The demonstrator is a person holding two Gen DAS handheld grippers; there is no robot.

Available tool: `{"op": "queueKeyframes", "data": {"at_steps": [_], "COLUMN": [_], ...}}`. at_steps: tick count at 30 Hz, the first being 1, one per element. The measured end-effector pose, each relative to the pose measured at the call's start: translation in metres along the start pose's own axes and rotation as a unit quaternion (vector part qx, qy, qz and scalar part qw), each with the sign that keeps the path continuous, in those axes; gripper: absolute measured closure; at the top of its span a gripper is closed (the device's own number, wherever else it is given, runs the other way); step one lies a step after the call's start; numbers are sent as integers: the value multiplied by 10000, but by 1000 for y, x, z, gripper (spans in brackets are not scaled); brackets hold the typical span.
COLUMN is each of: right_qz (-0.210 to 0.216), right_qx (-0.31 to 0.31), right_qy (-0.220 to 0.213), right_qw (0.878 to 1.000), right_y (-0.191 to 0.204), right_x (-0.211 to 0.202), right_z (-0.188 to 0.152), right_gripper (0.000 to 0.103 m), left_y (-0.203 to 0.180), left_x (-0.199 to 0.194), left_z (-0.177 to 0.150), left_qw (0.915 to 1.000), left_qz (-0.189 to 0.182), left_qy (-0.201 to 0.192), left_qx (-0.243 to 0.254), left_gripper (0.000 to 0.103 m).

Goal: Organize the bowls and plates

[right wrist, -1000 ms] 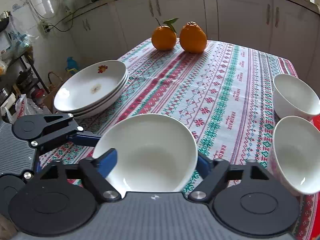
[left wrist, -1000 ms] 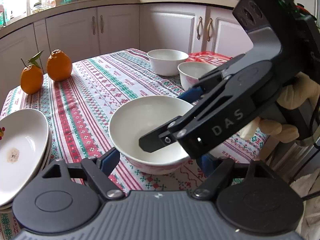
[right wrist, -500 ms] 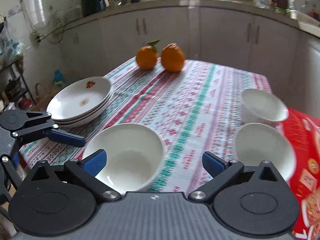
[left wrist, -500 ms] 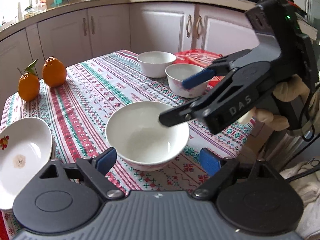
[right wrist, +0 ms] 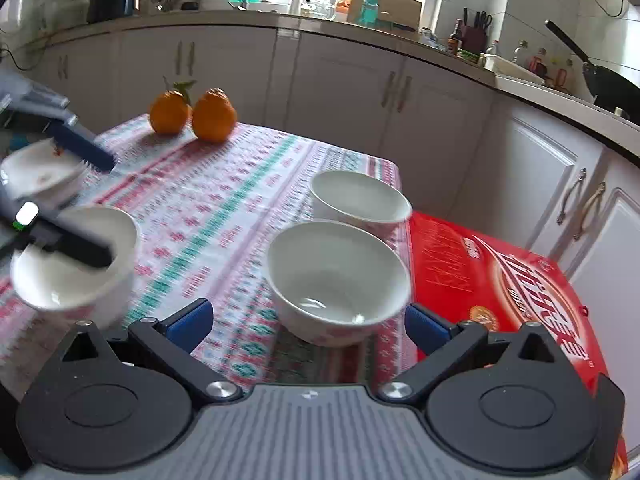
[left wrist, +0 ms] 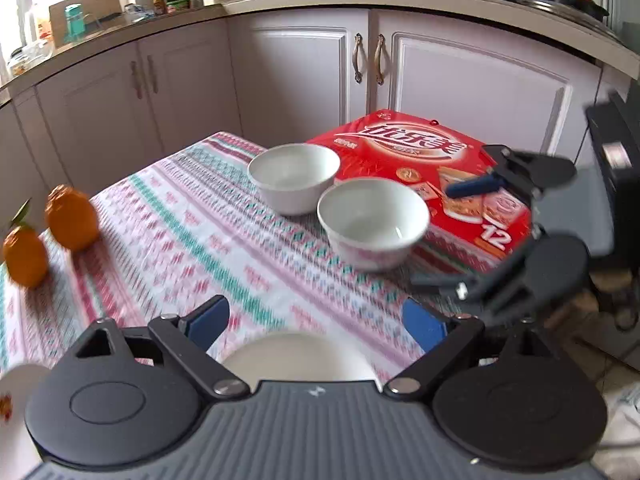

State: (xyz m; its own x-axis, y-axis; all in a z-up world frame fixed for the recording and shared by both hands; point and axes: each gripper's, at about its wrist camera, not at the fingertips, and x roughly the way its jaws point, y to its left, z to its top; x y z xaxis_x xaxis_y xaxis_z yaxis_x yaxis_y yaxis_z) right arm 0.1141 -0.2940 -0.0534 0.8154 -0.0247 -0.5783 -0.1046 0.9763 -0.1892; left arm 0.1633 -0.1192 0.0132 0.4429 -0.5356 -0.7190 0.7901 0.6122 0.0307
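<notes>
Three white bowls stand on the patterned tablecloth. The near bowl (left wrist: 300, 356) (right wrist: 72, 260) sits just under my open left gripper (left wrist: 316, 320), which hovers above it, apart from it. The middle bowl (left wrist: 374, 222) (right wrist: 336, 280) lies between the fingers of my open right gripper (right wrist: 308, 324), not touched. The far bowl (left wrist: 294, 178) (right wrist: 360, 200) stands behind it. A stack of white plates (right wrist: 38, 170) (left wrist: 12, 396) sits at the table's left edge. The right gripper shows in the left wrist view (left wrist: 452, 236), the left one in the right wrist view (right wrist: 96, 208).
A red snack box (left wrist: 432, 168) (right wrist: 500, 280) lies beside the middle and far bowls at the table's right end. Two oranges (left wrist: 48, 236) (right wrist: 192, 112) sit at the far left corner. White kitchen cabinets (left wrist: 304, 68) ring the table.
Both grippers let go of the near bowl and pulled back. The right gripper swung right to the middle bowl; the left one lifted and turned right. The near bowl stays on the table.
</notes>
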Motion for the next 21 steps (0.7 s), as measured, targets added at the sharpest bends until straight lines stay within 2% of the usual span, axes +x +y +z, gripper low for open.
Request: {"op": "queueKeyframes", "data": {"at_steps": [5,13,21], "right_qz": [90,223,359], "right_qx": [171,447,430], "right_qy": [118,45,-5], "right_qw": [9997,9987,9984], "right_y": [-12,-23,-26], "right_x": [20,36,37], "right_z": [-10,-5,-7], "right_gripper": [0,0,3], "left_y": [8,5,0], "left_x": [47,100,125], "left_z": [29,55,71], "left_qw": [9990,9973,9954], "left_qz": [-309,-521,-695], "left_qy": [210,469,638], "left_qx": [-255,-213,-157], "left_gripper": [10,13,29]}}
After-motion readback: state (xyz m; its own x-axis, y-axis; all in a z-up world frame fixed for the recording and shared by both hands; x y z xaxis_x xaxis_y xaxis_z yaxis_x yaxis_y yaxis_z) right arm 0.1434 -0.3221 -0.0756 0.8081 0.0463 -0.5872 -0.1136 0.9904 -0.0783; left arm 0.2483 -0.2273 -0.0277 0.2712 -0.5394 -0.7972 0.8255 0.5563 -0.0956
